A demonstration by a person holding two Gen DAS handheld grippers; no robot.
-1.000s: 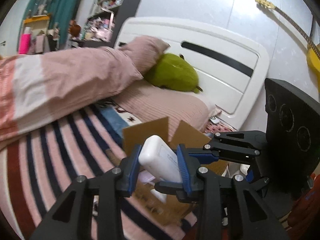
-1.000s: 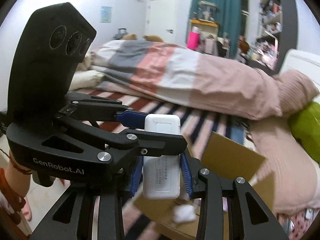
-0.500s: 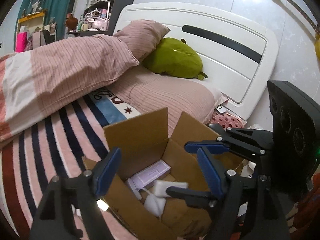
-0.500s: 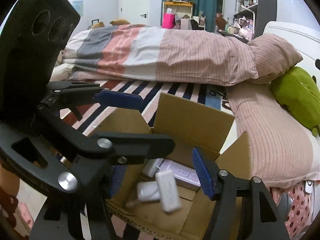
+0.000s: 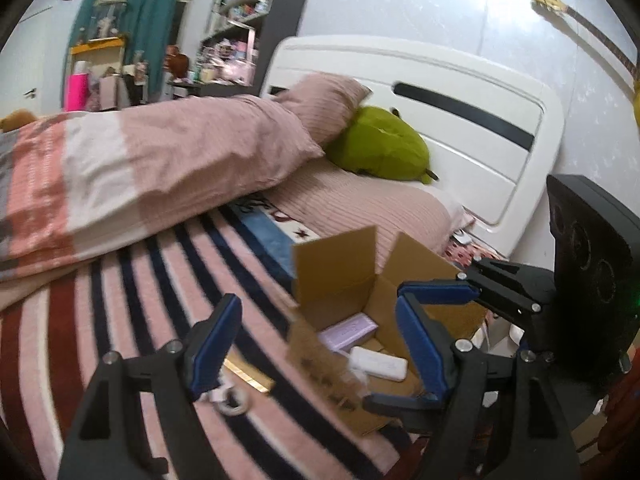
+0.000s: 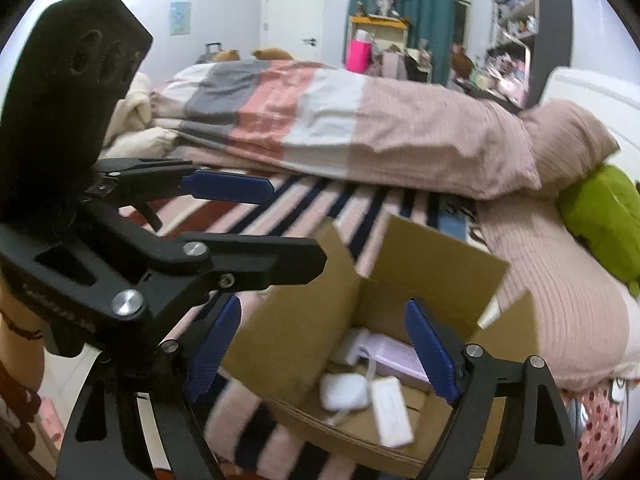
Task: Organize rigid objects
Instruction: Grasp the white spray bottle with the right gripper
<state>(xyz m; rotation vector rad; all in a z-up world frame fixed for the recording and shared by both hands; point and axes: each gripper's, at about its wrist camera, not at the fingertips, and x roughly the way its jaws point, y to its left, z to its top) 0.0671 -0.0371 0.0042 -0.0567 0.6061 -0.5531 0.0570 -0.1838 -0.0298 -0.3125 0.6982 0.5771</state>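
Note:
An open cardboard box (image 6: 440, 272) sits on the striped bedspread. Inside lie a white power bank (image 6: 390, 410), a white charger (image 6: 344, 390) with a cord and a lilac flat box (image 6: 394, 356). My right gripper (image 6: 320, 348) hangs over the box's near side, its jaws opening with nothing pressed between the blue pads. My left gripper (image 5: 316, 344) stands open and empty above the box's left edge and the bedspread. It also shows in the right wrist view, where the left gripper (image 6: 280, 226) is at the upper left.
A small ring-shaped item (image 5: 232, 398) and a thin gold-edged piece (image 5: 244, 372) lie on the bedspread (image 5: 132, 320) left of the box. A folded duvet (image 5: 160, 168), a pink pillow (image 5: 320, 104) and a green plush (image 5: 380, 148) are behind. The white headboard (image 5: 460, 120) rises at the right.
Both grippers were shut on white devices a second ago. Both opened and the devices now lie in the box. The left wrist view has swung left over the bedspread.

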